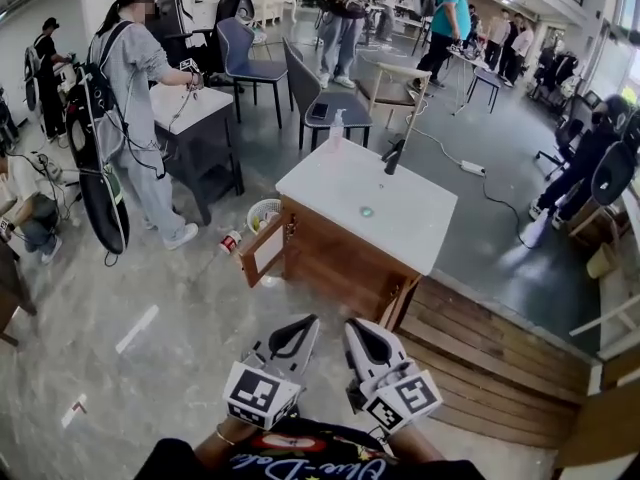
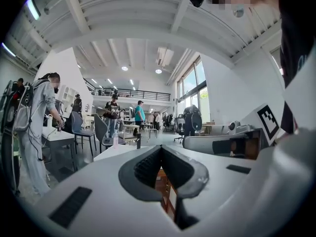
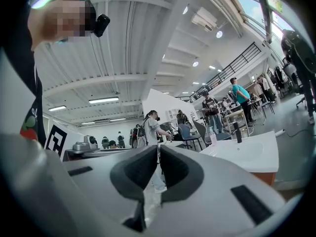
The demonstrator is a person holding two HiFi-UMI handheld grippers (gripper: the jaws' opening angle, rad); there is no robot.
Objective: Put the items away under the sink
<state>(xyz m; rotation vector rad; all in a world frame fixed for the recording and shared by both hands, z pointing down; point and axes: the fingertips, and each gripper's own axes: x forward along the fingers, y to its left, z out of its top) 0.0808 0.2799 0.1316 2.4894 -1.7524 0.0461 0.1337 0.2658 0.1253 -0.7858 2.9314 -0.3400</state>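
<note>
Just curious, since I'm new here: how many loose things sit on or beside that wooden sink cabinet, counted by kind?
Clear bottle: 1
Round basket: 1
Small red-and-white container: 1
Total: 3

Left gripper and right gripper: white moulded shells, black ribbed pads lining the jaws, black rectangular inlays. Behind each claw, a white cube with black square markers. Wearer: black shirt, pale script lettering; thin bracelet behind the left claw.
</note>
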